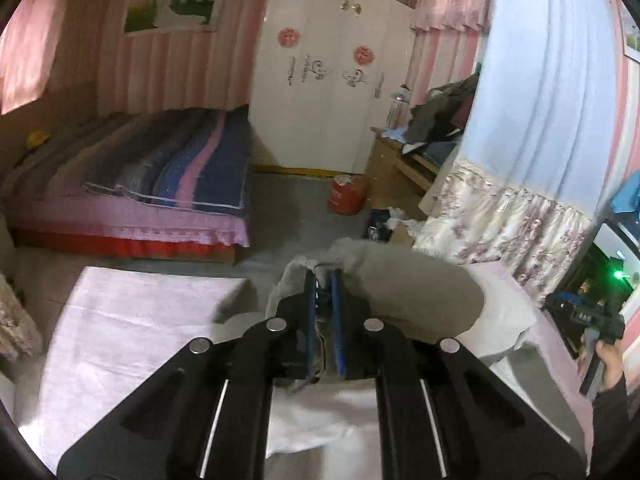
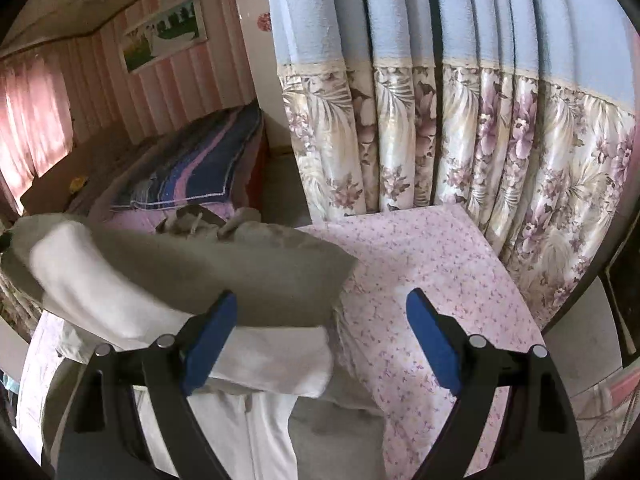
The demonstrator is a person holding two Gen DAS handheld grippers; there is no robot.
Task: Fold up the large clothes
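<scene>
grey garment, lifted over bed sheet.
left gripper: blue fingers pressed together, pinching a bunched edge of the garment. right gripper: fingers spread, holding nothing. garment drapes above the pink floral sheet, white lining showing; floral curtain behind.

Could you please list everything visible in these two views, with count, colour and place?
garment: one, grey and white, lifted over the near bed
near bed: one, pink floral sheet, under the garment
far bed: one, pink sheet, left of the room
striped quilt: one, navy and pink, on the far bed
wardrobe: one, white, back wall
curtain: one, blue over floral, beside the near bed
red container: one, on the floor
picture: one, green and white, on the pink wall
left gripper: shut on the garment
right gripper: open, beside the garment
</scene>
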